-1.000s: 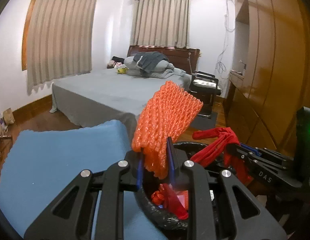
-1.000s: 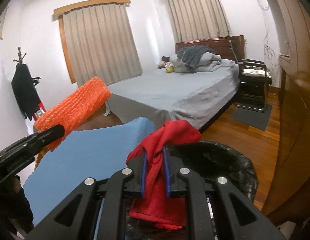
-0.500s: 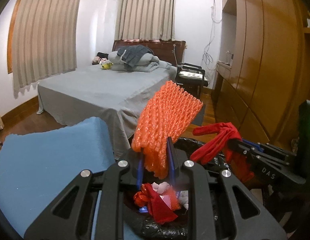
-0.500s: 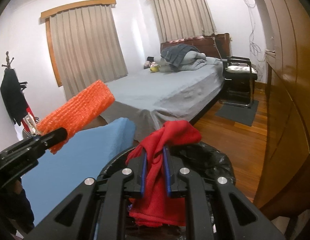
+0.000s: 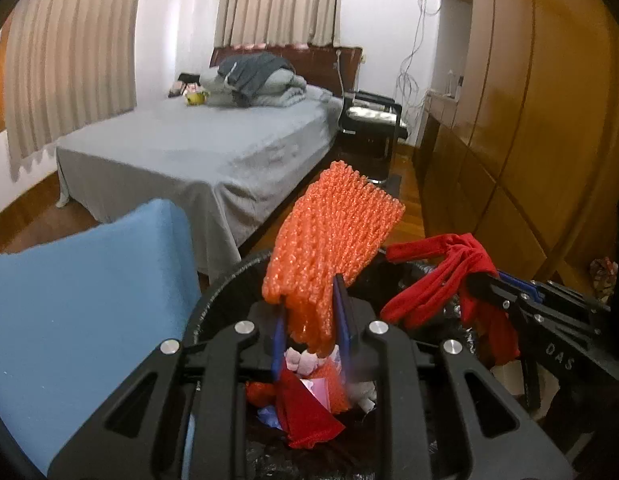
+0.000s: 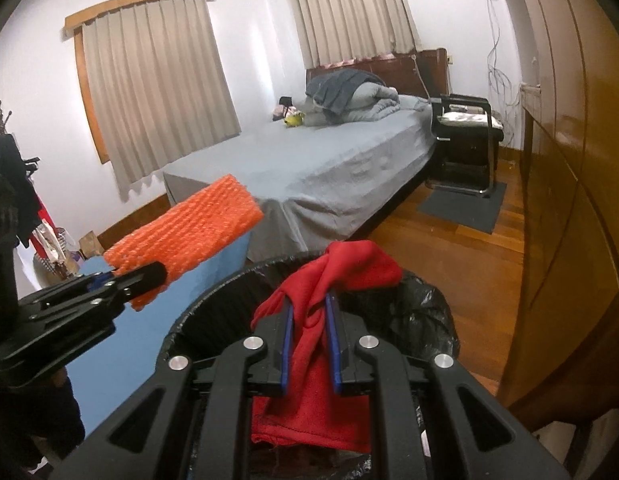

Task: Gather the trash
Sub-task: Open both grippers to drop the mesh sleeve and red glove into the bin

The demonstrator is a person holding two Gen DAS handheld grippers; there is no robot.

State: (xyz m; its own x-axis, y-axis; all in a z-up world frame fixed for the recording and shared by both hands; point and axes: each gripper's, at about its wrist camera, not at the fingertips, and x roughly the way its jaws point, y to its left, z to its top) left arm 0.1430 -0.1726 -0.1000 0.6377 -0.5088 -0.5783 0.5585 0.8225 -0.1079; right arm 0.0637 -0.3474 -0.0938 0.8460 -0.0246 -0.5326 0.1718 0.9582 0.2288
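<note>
My left gripper (image 5: 309,300) is shut on an orange foam net sleeve (image 5: 333,240) and holds it over the black-lined trash bin (image 5: 213,300). The sleeve also shows in the right wrist view (image 6: 181,236). My right gripper (image 6: 311,308) is shut on a red cloth (image 6: 333,276), also over the bin (image 6: 429,312). The red cloth hangs at the right in the left wrist view (image 5: 449,276). Inside the bin lie red, pink and white scraps (image 5: 309,400).
A blue-covered surface (image 5: 89,300) lies left of the bin. A grey bed (image 5: 197,152) stands behind. A wooden wardrobe (image 5: 529,120) lines the right side. A black chair (image 6: 465,128) and a dark mat (image 6: 461,204) are beside the bed.
Both grippers have moved right and forward over the bin, still holding their items. More of the bin's contents shows below the left gripper.
</note>
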